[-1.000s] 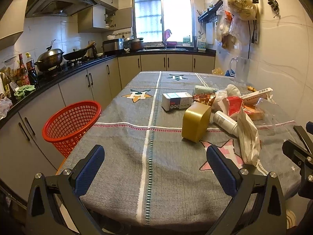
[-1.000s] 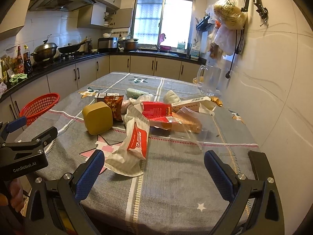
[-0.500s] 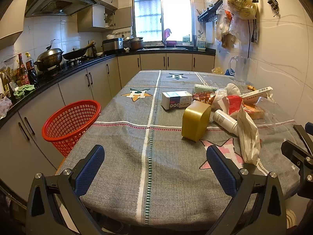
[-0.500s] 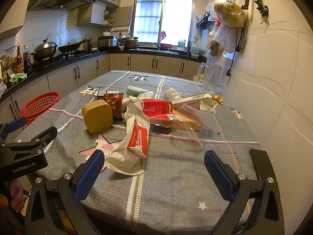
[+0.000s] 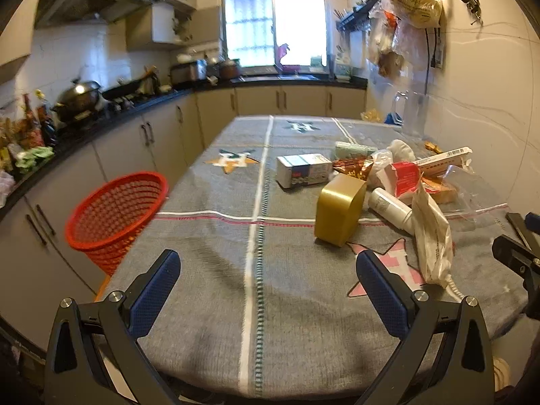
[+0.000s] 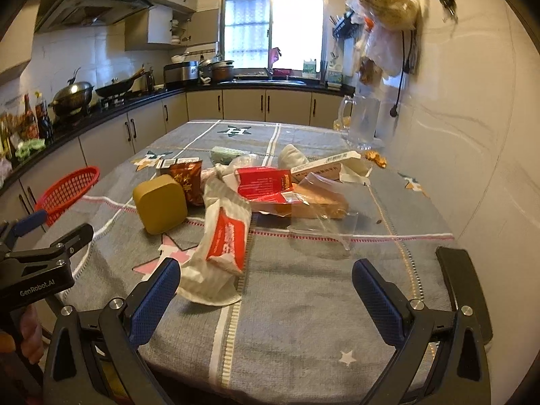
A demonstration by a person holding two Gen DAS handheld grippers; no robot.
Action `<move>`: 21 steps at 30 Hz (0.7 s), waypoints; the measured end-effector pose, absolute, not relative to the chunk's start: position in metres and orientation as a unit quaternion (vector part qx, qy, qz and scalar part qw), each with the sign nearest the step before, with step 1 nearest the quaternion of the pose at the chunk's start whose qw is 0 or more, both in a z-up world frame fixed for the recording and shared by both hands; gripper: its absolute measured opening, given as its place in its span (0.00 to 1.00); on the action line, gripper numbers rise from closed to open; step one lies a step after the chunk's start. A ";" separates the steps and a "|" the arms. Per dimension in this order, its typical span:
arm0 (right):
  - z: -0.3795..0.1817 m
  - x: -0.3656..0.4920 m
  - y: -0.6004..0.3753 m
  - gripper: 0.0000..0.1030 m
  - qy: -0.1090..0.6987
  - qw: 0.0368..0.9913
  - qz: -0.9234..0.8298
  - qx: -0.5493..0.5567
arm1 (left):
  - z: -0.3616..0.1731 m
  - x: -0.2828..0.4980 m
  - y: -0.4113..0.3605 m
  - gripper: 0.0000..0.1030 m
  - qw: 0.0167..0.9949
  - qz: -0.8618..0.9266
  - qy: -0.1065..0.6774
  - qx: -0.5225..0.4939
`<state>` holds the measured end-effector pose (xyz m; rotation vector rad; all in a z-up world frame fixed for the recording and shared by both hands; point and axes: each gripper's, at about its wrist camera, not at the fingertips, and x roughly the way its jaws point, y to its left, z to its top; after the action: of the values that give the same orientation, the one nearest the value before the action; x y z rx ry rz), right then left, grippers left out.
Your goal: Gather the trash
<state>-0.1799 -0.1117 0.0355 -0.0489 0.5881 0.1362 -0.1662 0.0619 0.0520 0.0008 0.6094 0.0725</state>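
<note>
A heap of trash lies on the right half of the grey tablecloth point(image 5: 209, 236): a mustard-yellow box point(image 5: 339, 214) point(image 6: 160, 204), a white paper bag with a red label point(image 6: 219, 243) point(image 5: 432, 233), a white tube point(image 5: 391, 207), a red carton point(image 6: 263, 184), a brown snack packet point(image 6: 187, 180), a white carton point(image 5: 302, 168) and clear plastic point(image 6: 324, 216). A red mesh basket point(image 5: 116, 211) point(image 6: 69, 190) stands off the table's left edge. My left gripper point(image 5: 268, 290) is open over the near table edge, holding nothing. My right gripper point(image 6: 266, 290) is open just short of the paper bag.
A long white box point(image 6: 325, 165) and a glass jug point(image 6: 362, 123) sit toward the wall at the right. Kitchen counters with pans point(image 5: 79, 98) run along the left and back. Plastic bags point(image 5: 410, 0) hang on the right wall. A hand point(image 6: 28, 332) holds the left gripper.
Both views have shifted a little forward toward the table; the right wrist view is slightly blurred. Nothing on the table has moved, and both grippers stay open.
</note>
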 end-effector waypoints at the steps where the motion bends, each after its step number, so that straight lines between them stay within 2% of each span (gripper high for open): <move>1: 0.036 -0.177 -0.115 1.00 0.292 0.954 0.068 -0.017 | 0.053 -0.161 0.065 1.00 0.951 0.028 0.307 -0.009; 6: 0.038 -0.167 -0.123 1.00 0.302 0.948 0.100 0.011 | 0.059 -0.143 0.069 0.98 0.948 0.006 0.318 -0.022; 13: 0.042 -0.158 -0.104 0.99 0.307 0.943 0.131 -0.003 | 0.068 -0.137 0.063 0.96 0.951 -0.003 0.308 -0.009; 17: 0.040 -0.142 -0.095 0.98 0.330 0.932 0.148 0.003 | 0.069 -0.130 0.062 0.87 0.949 -0.012 0.314 -0.004; 20: 0.032 -0.129 -0.090 0.93 0.358 0.920 0.160 0.018 | 0.067 -0.121 0.064 0.76 0.944 -0.021 0.330 -0.007; 21: 0.029 -0.124 -0.090 0.89 0.369 0.914 0.165 0.026 | 0.066 -0.118 0.064 0.75 0.942 -0.024 0.333 -0.008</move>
<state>-0.1237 -0.0896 0.0292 0.0532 0.7605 0.3402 -0.1178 0.0637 0.0662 -0.0172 0.6798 -0.0493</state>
